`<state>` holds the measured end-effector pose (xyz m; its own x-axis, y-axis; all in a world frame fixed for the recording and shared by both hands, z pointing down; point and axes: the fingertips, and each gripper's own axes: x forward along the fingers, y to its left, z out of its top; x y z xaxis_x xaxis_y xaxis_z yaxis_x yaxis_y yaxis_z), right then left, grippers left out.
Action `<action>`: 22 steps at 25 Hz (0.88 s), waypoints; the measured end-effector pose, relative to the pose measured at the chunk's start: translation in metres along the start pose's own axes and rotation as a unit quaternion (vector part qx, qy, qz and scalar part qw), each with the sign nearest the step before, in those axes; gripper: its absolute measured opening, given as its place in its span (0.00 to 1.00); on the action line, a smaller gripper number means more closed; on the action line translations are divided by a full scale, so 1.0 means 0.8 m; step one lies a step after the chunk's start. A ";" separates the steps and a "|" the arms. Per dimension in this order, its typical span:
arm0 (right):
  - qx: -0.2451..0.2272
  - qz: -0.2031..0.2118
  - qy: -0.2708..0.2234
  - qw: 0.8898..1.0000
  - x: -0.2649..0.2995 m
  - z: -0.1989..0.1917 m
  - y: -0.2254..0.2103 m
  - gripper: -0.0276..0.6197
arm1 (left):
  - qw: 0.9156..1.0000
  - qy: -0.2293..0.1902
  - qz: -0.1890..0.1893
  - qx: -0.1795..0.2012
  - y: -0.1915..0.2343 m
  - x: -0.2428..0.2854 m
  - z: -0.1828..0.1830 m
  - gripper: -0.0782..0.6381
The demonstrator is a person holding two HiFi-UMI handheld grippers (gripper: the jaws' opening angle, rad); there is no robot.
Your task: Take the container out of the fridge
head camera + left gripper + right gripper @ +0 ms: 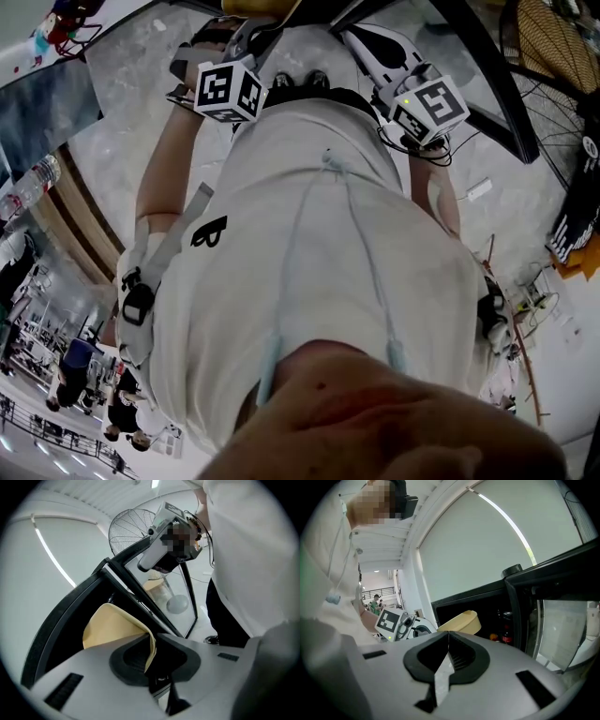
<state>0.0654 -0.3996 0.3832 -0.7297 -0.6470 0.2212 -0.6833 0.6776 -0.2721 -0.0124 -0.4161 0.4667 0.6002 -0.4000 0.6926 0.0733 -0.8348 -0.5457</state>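
Observation:
A tan, bowl-like container (pixel 112 625) is pinched by its rim in my left gripper (pixel 151 649), which is shut on it. It hangs in the air in front of the open black fridge (pixel 487 606). In the right gripper view the same container (pixel 461 622) shows just beyond my right gripper (pixel 448 637), whose jaws are shut with nothing between them. In the head view both grippers are held up close to the person's chest, the left gripper (pixel 228 89) and the right gripper (pixel 427 105), with an edge of the container (pixel 258 7) at the top.
The fridge's glass door (pixel 161 590) stands swung open beside the container. Bottles (pixel 505 634) sit inside the dark fridge. A standing fan (pixel 131 529) is behind the door. The person's white shirt (pixel 309 244) fills most of the head view.

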 end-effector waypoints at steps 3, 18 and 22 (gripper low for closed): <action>0.000 -0.002 -0.001 1.000 -0.001 0.000 -0.001 0.07 | 1.000 -0.011 -0.021 0.002 -0.020 -0.011 0.003 0.17; -0.001 -0.022 0.003 1.000 -0.013 -0.019 -0.007 0.07 | 0.986 -0.100 -0.125 0.041 -0.088 -0.046 0.016 0.16; -0.015 -0.031 0.004 0.999 -0.016 -0.017 -0.005 0.07 | 0.984 -0.102 -0.137 0.048 -0.095 -0.046 0.016 0.16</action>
<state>0.0772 -0.3893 0.3943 -0.6861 -0.6850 0.2450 -0.7275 0.6469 -0.2286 -0.0298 -0.3327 0.4765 0.6946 -0.0723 0.7158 0.3239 -0.8570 -0.4008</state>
